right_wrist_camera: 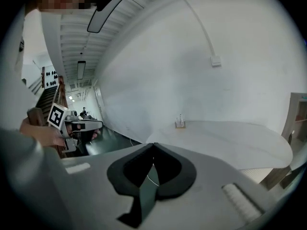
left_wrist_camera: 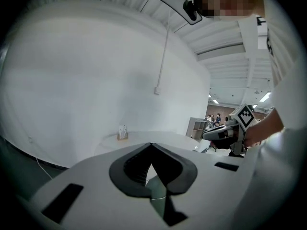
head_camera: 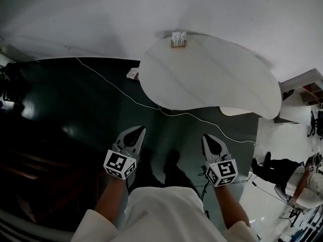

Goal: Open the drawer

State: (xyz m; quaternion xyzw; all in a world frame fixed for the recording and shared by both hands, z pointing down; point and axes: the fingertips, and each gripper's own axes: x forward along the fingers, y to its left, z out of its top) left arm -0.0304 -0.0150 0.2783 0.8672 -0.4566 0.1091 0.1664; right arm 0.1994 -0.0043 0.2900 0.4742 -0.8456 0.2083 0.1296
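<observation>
step: judged as the approach. No drawer front has been reached and nothing is in hand.
drawer: not visible in any view, so I can't tell where it sits. The pale open shelf unit (head_camera: pixel 302 84) at the head view's right edge is the only candidate, and no drawer front can be made out on it.
how-to: find the front first and square up to it. Release one pair of jaws before contact, since clenched tips can't take a handle. Then pull straight along the runners without twisting.
left gripper (head_camera: pixel 138 130): jaws clenched tip to tip with nothing between them, held out in front of the body over the floor.
right gripper (head_camera: pixel 207 137): also clenched and empty, level with the left one and apart from it.
floor: the dark green glossy floor (head_camera: pixel 75 105) fills most of the head view.
table: the white kidney-shaped table (head_camera: pixel 217 79) stands ahead against the white wall (head_camera: pixel 101 19). It blocks the straight line forward, so go round it.
bystander: a seated person (head_camera: pixel 303 180) is at lower right, well apart from both grippers but near any route to the shelf unit.
cable: a thin white cable (head_camera: pixel 116 84) crosses the floor and passes the table's near edge. It's a trip or snag risk.
holder: a small tan holder with white upright pieces (head_camera: pixel 178 39) sits on the table's far edge and is no obstacle.
scrap: a crumpled white scrap (head_camera: pixel 132 73) lies on the floor just beside the table's left edge.
</observation>
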